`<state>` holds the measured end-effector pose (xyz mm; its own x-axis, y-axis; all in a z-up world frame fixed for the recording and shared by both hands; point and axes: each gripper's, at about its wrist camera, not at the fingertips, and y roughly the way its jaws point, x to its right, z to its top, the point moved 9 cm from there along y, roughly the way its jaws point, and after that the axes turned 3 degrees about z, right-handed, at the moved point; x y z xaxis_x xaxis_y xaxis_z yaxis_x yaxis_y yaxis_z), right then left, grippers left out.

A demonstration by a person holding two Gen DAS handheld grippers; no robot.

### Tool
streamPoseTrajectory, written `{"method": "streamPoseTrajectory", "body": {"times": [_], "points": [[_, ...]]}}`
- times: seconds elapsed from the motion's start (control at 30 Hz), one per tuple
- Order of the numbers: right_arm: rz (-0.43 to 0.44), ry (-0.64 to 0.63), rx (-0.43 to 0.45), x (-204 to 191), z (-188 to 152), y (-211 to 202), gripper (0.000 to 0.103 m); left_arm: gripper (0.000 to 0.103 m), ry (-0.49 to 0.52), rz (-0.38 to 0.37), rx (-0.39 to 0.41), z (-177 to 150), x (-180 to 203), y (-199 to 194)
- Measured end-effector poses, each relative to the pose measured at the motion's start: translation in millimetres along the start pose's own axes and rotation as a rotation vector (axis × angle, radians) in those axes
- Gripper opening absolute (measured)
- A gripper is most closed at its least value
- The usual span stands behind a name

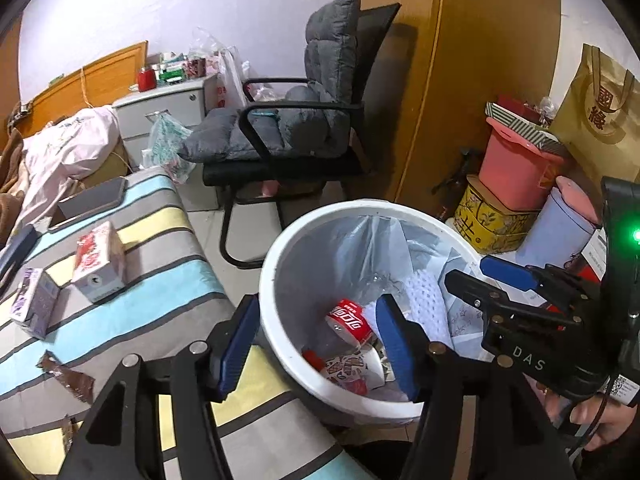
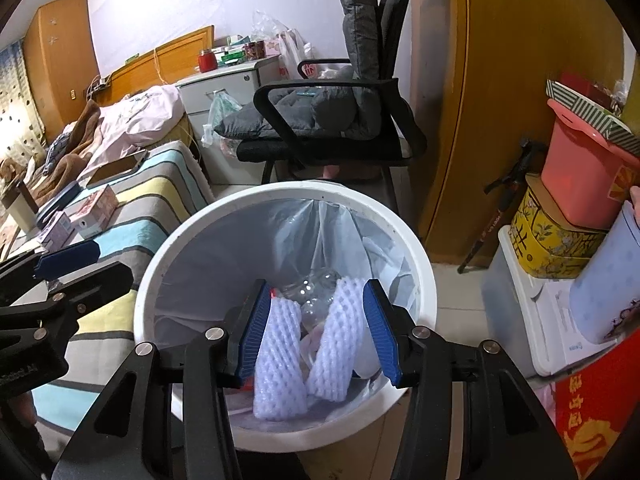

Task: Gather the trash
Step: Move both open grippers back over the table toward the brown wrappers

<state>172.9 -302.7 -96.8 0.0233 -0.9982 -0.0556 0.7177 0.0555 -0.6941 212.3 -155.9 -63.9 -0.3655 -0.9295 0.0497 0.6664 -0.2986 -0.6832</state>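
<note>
**Both loads over the bin; watch the rim and the leftovers on the bed**

Your left gripper (image 1: 316, 344) hangs over the near rim of the white bin (image 1: 276, 264) with its fingers (image 1: 394, 344) spread wide and nothing between them; the red-labelled bottle (image 1: 350, 320) lies below, inside the liner. Your right gripper (image 2: 316, 328) also stands apart over the bin. The white foam netting (image 2: 280, 352) sits between its fingers, and I cannot tell whether it still touches a pad or already rests on the pile.

If the netting clings to a ribbed pad, it could ride back out with you and drop on the floor. Lift straight up and check.

The left gripper's near finger sits just outside the bin's wall. A sideways pull could catch the rim and tip the bin, or drag the loose liner (image 2: 320, 232) off.

The two grippers are close together, so a hasty withdrawal risks a knock.

Trash remains on the striped bed (image 1: 168, 264): the red-and-white carton (image 1: 100, 260), the purple carton (image 1: 34, 300) and a brown wrapper (image 1: 66, 376). The phone (image 1: 94, 198) nearby is not trash.
</note>
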Motion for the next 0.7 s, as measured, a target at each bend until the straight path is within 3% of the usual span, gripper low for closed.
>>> {"method": "streamPoseTrajectory", "body": {"times": [0.7], "points": [[0.003,-0.070,0.105,-46,12,-33,0.054,0.067,-0.102,0.115,0.084,-20,-66,-67]]}}
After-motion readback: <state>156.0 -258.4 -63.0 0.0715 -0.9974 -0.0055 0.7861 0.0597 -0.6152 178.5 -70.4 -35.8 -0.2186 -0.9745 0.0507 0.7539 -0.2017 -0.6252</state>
